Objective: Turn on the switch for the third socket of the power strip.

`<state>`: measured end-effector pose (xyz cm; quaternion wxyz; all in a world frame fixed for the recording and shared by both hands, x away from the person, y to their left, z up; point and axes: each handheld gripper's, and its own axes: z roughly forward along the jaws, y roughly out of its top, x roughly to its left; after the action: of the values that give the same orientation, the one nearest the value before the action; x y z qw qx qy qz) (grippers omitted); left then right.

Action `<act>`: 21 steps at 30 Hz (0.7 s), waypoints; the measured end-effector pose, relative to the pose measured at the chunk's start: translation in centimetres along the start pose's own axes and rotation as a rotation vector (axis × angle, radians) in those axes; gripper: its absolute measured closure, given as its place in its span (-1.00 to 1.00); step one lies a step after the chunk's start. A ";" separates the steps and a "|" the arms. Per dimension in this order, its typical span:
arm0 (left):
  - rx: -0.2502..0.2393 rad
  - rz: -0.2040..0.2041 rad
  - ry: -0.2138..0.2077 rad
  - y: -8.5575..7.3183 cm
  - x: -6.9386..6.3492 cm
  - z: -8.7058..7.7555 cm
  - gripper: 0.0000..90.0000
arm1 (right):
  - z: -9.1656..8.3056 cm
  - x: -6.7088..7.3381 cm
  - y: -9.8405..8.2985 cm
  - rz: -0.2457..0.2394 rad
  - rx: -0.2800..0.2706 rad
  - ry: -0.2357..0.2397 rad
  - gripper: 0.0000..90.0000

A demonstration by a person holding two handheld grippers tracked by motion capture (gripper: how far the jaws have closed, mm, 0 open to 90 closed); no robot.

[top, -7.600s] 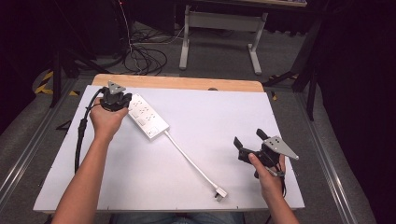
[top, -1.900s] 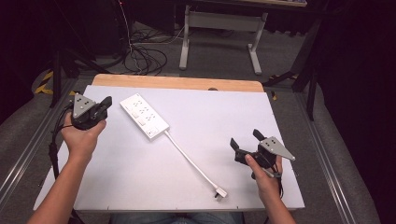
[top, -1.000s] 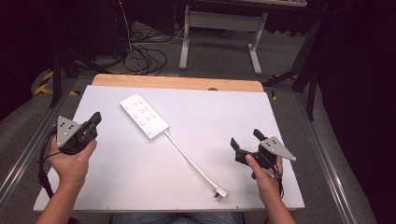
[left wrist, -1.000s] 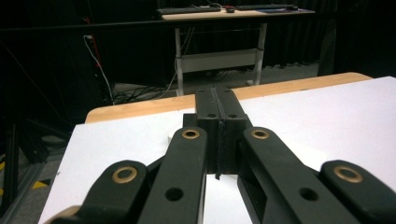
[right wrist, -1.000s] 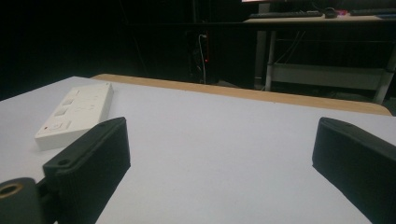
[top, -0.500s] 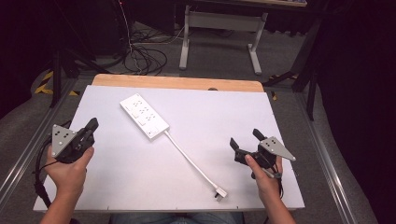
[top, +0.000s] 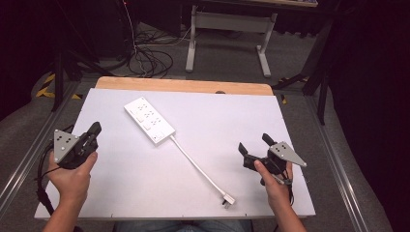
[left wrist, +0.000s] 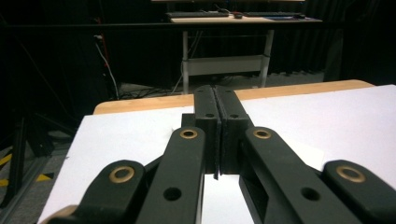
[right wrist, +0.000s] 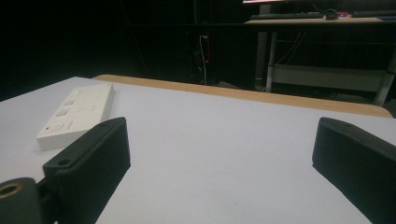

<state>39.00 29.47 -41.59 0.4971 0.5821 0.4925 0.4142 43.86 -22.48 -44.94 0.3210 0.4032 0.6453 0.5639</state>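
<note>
A white power strip (top: 149, 121) lay flat on the far-left part of the white table (top: 241, 121), angled, with its white cord (top: 196, 166) running toward the near right and ending in a plug (top: 227, 200) close to the near edge. The strip looked like a rigid, fairly light plastic bar with smooth, possibly slippery faces; a grip across its narrow width near the middle would likely hold best, while the cord would be limp and drag behind. A small red mark showed at its cord end in the right gripper view, but no brand or lettering could be read.

The left gripper (top: 93, 131) was held above the table's left edge, jaws pressed together on nothing. The right gripper (top: 253, 148) sat near the right edge, jaws spread wide and empty, well apart from the strip.
</note>
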 end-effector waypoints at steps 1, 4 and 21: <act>-0.004 -0.005 0.005 0.0 0.2 -0.1 0.97 | 0.0 0.0 0.0 0.000 -0.001 0.000 -0.90; -0.005 -0.018 0.023 -0.1 0.7 -0.2 0.95 | -0.1 0.0 0.0 0.001 -0.001 -0.001 -0.90; -0.022 -0.048 0.059 -0.2 0.9 -0.9 0.31 | -0.1 0.0 0.0 0.000 0.000 -0.002 -0.90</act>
<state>38.28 30.52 -41.70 0.4985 0.5520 0.5162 0.4247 43.82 -22.55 -44.92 0.3217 0.4035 0.6450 0.5636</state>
